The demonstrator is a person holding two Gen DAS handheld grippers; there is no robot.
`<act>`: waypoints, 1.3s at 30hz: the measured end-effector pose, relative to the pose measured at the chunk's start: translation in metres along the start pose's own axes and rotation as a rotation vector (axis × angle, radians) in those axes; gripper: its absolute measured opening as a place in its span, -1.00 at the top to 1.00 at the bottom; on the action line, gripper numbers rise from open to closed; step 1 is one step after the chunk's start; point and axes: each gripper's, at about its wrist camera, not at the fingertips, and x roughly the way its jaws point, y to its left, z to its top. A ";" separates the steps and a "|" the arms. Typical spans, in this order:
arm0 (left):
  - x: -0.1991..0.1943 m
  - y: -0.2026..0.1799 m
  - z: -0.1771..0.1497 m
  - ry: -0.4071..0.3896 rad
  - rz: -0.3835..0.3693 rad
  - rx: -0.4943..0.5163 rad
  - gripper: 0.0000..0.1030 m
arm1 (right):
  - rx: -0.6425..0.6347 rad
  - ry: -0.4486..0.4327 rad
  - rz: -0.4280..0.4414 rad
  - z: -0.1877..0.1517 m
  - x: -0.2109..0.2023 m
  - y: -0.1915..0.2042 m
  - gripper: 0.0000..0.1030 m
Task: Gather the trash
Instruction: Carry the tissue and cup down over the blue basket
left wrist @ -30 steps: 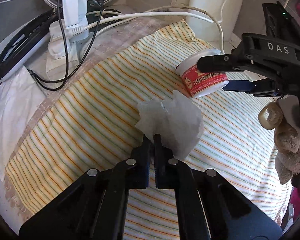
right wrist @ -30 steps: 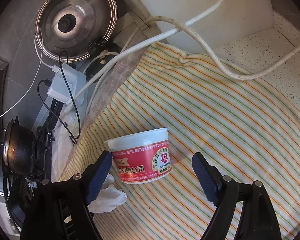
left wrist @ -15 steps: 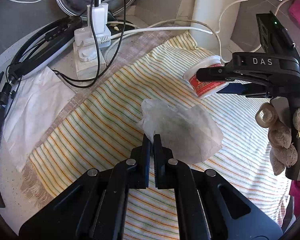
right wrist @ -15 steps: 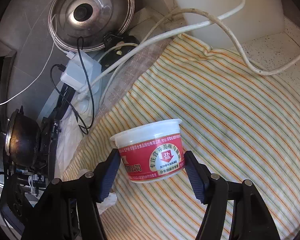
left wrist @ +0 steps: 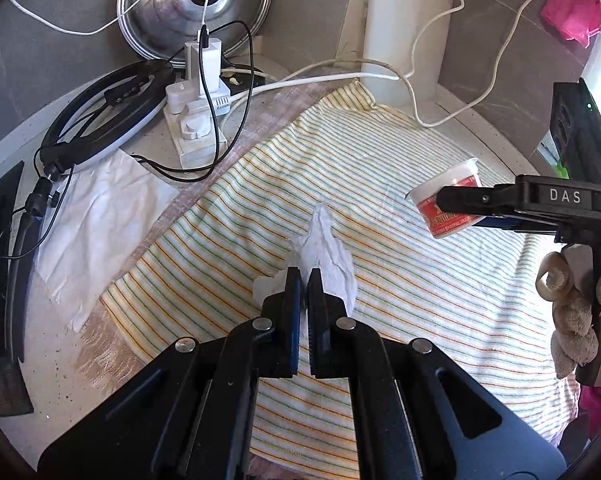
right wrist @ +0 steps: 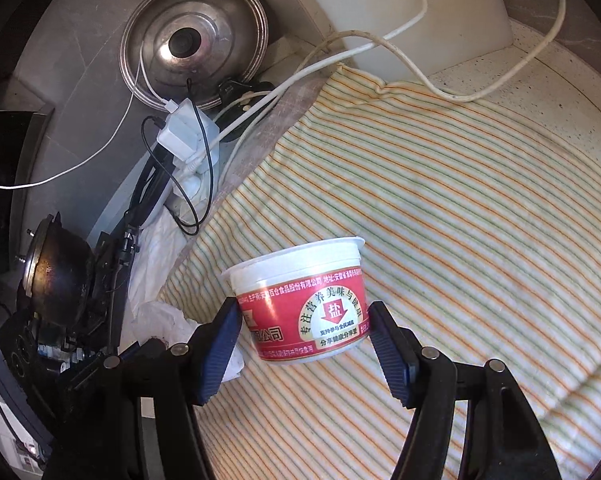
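Left wrist view shows the left gripper (left wrist: pixel 304 276) pinched tight on the tissue (left wrist: pixel 326 252) above the striped cloth (left wrist: pixel 420 300), while the right gripper (right wrist: pixel 302 320) clamps its fingers on the cup (right wrist: pixel 300 300), so both pieces seem collected, with only binning left.

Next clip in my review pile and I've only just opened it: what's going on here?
A person is clearing trash off a striped cloth with a handheld gripper in each hand. The left gripper is shut on a crumpled white tissue. The right gripper has just closed its jaws onto a red-and-white plastic cup, with both pads against its sides, and the cup looks raised off the cloth. No bin is in view.
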 end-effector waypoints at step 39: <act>-0.101 0.042 -0.142 0.069 -0.271 0.341 0.98 | 0.252 -0.240 -0.172 -0.262 -0.082 0.113 -0.29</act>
